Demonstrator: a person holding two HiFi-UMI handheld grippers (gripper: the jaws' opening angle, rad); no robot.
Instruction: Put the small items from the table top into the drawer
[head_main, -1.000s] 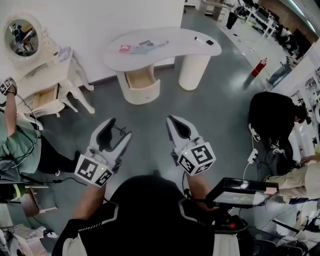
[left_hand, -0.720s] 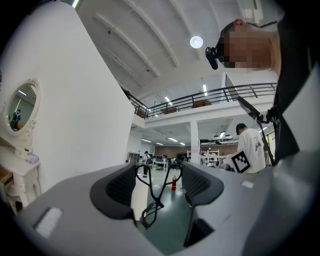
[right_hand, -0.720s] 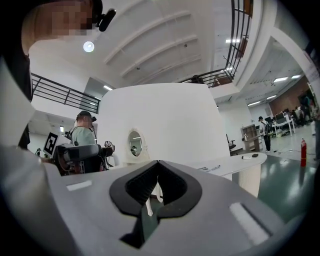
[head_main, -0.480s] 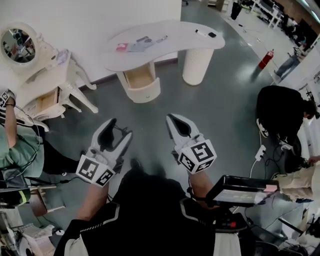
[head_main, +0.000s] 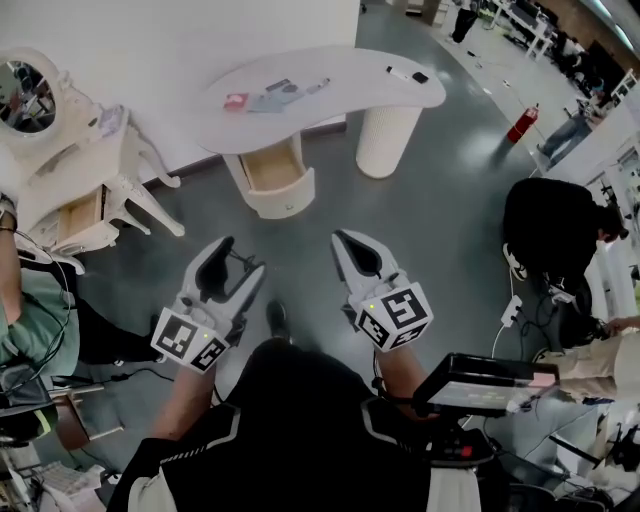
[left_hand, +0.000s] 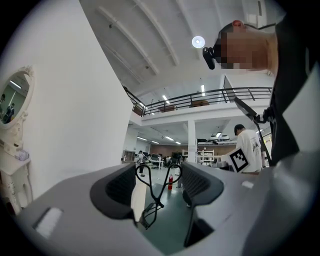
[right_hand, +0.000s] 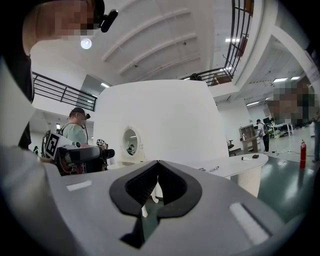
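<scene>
The white curved table (head_main: 350, 75) stands ahead across grey floor. On it lie a red item (head_main: 236, 100), grey items (head_main: 272, 97), a pen (head_main: 318, 86) and two small dark items (head_main: 408, 75). Under its left end a wooden drawer (head_main: 272, 170) stands pulled out. Both grippers are held level in mid-air, well short of the table. My left gripper (head_main: 236, 262) (left_hand: 159, 176) is open, with only its own wire link between the jaws. My right gripper (head_main: 342, 242) (right_hand: 157, 163) is shut on nothing. The table edge (right_hand: 235, 165) shows in the right gripper view.
A white vanity (head_main: 95, 165) with a mirror and its own open drawer (head_main: 78, 212) stands at the left, a seated person in green (head_main: 30, 320) beside it. A person in black (head_main: 560, 230) crouches at the right. A red extinguisher (head_main: 517, 128) stands beyond the table's round pedestal (head_main: 385, 140).
The whole scene has slid as I walk towards the table; a shoe now shows between the grippers. Both grippers keep the same pose and jaw state.
</scene>
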